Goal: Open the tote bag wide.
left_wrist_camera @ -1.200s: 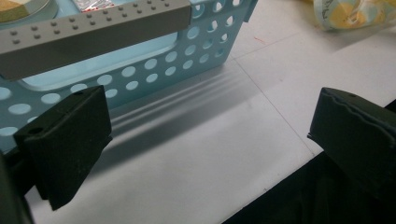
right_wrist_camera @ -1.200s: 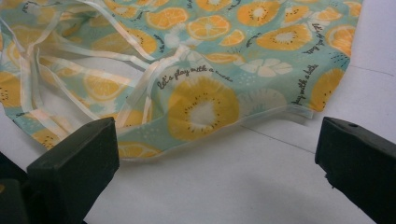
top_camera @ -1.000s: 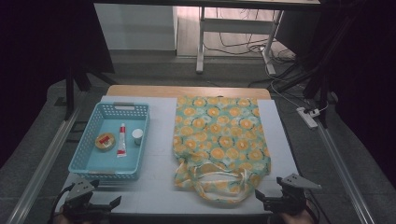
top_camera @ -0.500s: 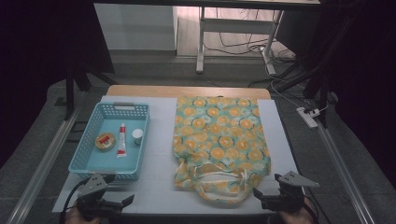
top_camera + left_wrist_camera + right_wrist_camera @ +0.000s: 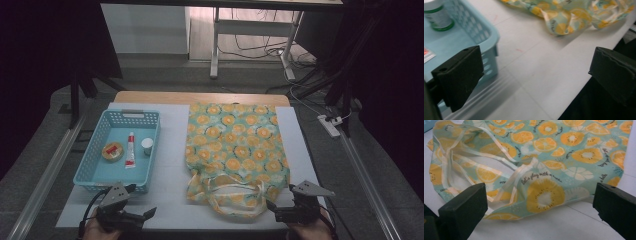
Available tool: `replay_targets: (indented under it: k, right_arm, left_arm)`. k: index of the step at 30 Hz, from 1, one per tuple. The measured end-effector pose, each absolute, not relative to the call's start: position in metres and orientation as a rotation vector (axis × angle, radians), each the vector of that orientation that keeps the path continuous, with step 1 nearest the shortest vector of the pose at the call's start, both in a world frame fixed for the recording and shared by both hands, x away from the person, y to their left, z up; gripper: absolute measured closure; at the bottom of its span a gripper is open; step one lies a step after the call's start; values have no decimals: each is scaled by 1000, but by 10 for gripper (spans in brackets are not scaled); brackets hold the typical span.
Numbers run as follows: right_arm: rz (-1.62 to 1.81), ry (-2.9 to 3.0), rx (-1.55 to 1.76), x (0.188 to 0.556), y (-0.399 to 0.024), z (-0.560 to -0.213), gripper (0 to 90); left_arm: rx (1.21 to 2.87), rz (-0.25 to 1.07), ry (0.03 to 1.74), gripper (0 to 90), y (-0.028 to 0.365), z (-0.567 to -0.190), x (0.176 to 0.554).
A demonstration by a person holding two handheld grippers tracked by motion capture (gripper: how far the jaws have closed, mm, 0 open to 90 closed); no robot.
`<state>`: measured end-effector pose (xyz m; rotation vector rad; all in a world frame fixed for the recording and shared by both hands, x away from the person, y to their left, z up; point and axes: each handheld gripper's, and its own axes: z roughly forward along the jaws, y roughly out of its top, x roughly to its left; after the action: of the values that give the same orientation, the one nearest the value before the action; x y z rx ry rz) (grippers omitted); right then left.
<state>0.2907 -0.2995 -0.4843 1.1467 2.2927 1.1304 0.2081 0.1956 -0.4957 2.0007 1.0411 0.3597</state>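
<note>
A white-covered bench point(image 5: 172, 175) is seen from above, with a wooden edge showing along its far side. On its right half a tote bag point(image 5: 235, 150) printed with orange slices on a green ground is laid flat, its mouth and pale handles point(image 5: 235, 197) turned toward the near edge, the handles rumpled in loose loops. In the right gripper view the bag's near hem and a handle strap are seen just beyond the jaws, with script lettering printed on the cloth.

On the left half a light blue plastic basket point(image 5: 97, 177) is placed, well apart from the bag. Inside it three things are laid: a white tube with a red cap point(image 5: 130, 150) in the middle, a round orange-and-red packet point(image 5: 112, 150) to its left, and a small white jar point(image 5: 147, 145) to its right, none of them touching.

The left tongs point(image 5: 150, 214) are held at the near edge, just in front of the basket's near right corner; their jaws are spread wide with nothing between them. The right tongs point(image 5: 271, 207) are held at the near edge just beside the bag's near right corner, jaws likewise wide apart and empty, above bare bench.
</note>
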Motion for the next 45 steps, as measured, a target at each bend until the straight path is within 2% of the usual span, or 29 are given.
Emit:
replay_targets:
  k: [7,9,21,29,32,38,41,45]
  right_arm:
    - [1107,2319,1133,294,-292,-488,1]
    - [1088,2331,1123,296,-291,-491,49]
    - [1033,2363,1122,307,-287,-499,173]
    - [1012,2377,1126,311,-288,-502,203]
    - [997,2396,1116,312,-286,-504,252]
    - [982,2399,1123,315,-286,-505,339]
    - [965,2412,1126,316,-288,-506,421]
    - [936,2436,1123,318,-288,-506,607]
  left_arm:
    - [2033,320,966,0,176,-494,216]
    - [2057,310,933,0,166,-493,220]
    - [2150,258,817,0,114,-500,260]
    - [2185,252,775,12,89,-506,285]
    - [2197,252,762,50,80,-509,297]
    - [2206,214,747,181,69,-514,317]
    - [2191,171,730,271,67,-515,324]
    - [2189,160,708,365,65,-513,324]
